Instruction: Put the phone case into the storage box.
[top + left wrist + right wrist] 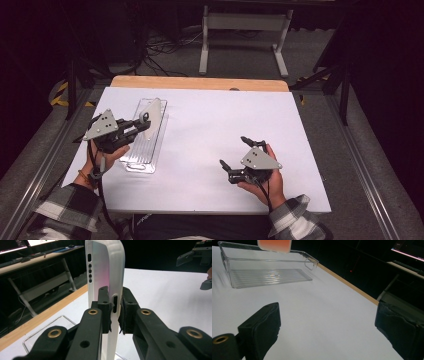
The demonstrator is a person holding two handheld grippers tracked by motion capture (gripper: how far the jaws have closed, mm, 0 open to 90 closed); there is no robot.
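Observation:
A translucent white phone case [151, 116] is held upright on its edge over the far end of a clear plastic tray [131, 161] at the table's left. My left gripper [142, 123] is shut on it. In the left gripper view the two black pads clamp the case's side rim [110, 277] near its button slot. In the right gripper view the case's end [275, 245] looks pinkish-orange above the tray [309, 258]. My right gripper [234, 152] rests low at the front right of the table, jaws wide open with nothing between them [329, 325].
The white table top [215, 120] has a wooden strip [200, 83] along its far edge. Beyond it, a white metal frame [245, 22] and cables lie on the floor. In the left gripper view, the right gripper [197, 252] is at the top right.

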